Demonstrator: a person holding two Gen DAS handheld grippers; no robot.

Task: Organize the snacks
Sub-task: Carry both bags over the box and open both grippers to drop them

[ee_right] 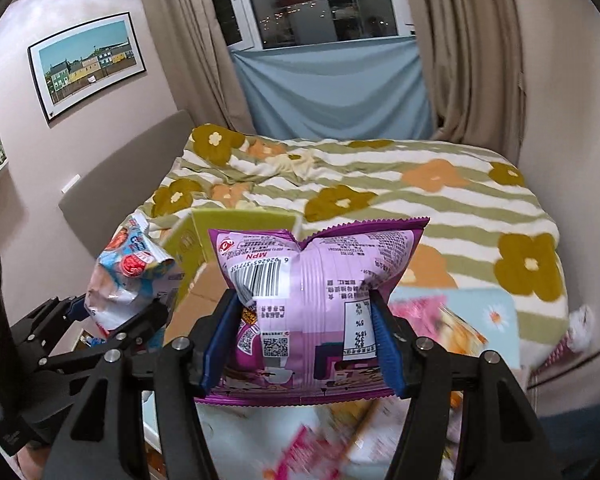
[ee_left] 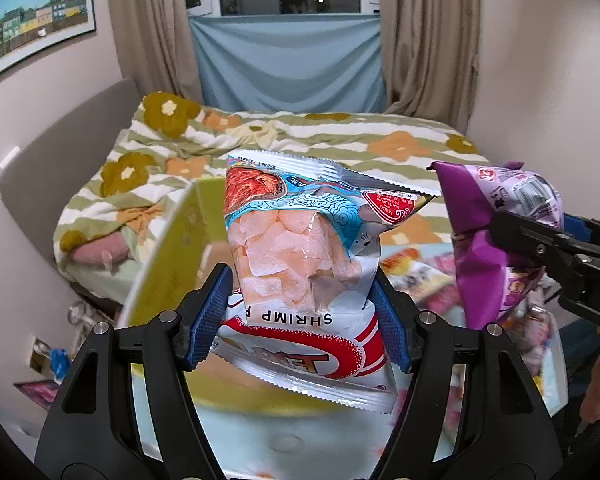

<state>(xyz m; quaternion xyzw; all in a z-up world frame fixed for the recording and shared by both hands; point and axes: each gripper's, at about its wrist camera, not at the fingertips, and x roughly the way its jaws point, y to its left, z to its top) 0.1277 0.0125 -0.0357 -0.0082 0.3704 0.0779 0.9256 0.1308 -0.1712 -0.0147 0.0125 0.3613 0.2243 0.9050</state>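
Note:
My left gripper [ee_left: 300,312] is shut on a white and blue shrimp chips bag [ee_left: 300,256], held upright above a yellow-green box [ee_left: 168,256]. The bag also shows in the right wrist view [ee_right: 128,276], with the left gripper [ee_right: 112,316] under it. My right gripper [ee_right: 304,336] is shut on a purple snack bag [ee_right: 312,292], its back label toward the camera. In the left wrist view the purple bag [ee_left: 488,248] hangs at the right in the right gripper [ee_left: 512,236]. Both bags are lifted side by side.
The open yellow-green box [ee_right: 204,236] stands between the bags, in front of a bed with a flowered green-striped blanket [ee_right: 380,184]. Several more snack packets [ee_right: 452,324] lie blurred on a light blue tabletop [ee_left: 260,436] below. Walls and curtains stand behind.

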